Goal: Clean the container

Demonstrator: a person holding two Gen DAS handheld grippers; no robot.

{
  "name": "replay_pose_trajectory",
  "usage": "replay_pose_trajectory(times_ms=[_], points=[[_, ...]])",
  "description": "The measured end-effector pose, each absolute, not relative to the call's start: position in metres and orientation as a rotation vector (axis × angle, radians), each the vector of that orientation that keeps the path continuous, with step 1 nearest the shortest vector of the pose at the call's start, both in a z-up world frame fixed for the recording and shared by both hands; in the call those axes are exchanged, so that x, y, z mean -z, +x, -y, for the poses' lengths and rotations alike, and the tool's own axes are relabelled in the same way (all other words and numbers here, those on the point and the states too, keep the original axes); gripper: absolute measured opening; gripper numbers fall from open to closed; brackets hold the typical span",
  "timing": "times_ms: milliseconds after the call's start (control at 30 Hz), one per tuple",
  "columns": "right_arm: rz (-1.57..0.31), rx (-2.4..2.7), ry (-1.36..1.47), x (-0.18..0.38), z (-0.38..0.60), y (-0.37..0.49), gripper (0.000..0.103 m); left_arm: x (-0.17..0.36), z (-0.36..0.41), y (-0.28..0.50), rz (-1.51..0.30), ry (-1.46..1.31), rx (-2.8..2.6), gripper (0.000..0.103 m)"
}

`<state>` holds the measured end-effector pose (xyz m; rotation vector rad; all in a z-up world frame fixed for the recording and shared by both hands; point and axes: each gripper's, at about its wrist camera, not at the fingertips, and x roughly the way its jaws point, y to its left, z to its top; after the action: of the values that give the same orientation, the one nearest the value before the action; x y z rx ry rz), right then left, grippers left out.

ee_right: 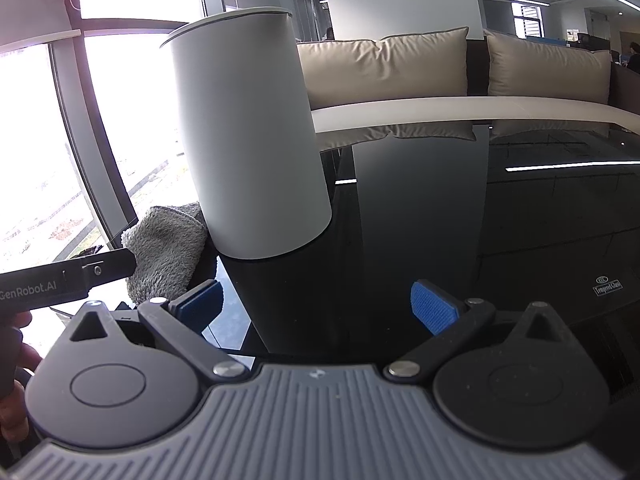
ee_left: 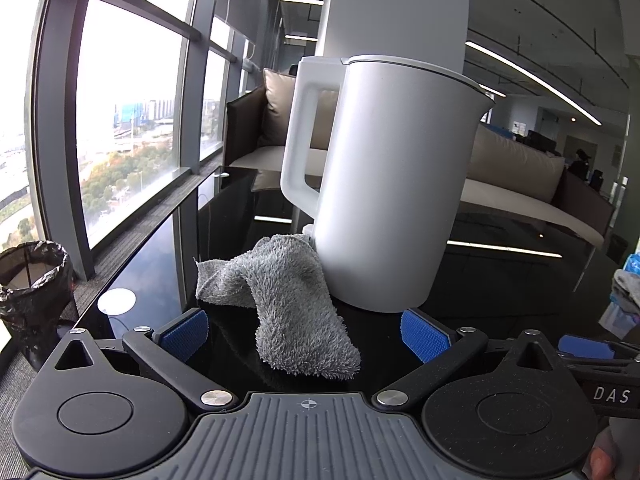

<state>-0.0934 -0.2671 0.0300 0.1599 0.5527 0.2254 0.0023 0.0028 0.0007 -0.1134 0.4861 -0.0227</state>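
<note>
A white lidded kettle (ee_left: 392, 184) with a handle on its left stands upright on the black glass table (ee_left: 500, 280). A grey fluffy cloth (ee_left: 288, 300) lies crumpled against the kettle's base, reaching toward me. My left gripper (ee_left: 304, 334) is open, with the near end of the cloth lying between its blue pads (ee_left: 186, 334), untouched. In the right wrist view the kettle (ee_right: 248, 140) rises just left of centre and the cloth (ee_right: 164, 252) lies behind its left side. My right gripper (ee_right: 320, 310) is open over bare glass, short of the kettle.
A bin lined with a black bag (ee_left: 32, 292) stands on the floor at the left, by the windows. A sofa with beige cushions (ee_right: 400, 68) runs behind the table. The left gripper's black body (ee_right: 68, 276) crosses the right wrist view at the left edge.
</note>
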Motion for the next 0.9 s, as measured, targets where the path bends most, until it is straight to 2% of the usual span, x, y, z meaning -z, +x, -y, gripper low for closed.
replay_pose_trajectory(times_ms=[900], points=[[-0.562, -0.242, 0.162, -0.052, 0.310, -0.038, 0.102, -0.001, 0.001, 0.001, -0.484, -0.105, 0.023, 0.102]])
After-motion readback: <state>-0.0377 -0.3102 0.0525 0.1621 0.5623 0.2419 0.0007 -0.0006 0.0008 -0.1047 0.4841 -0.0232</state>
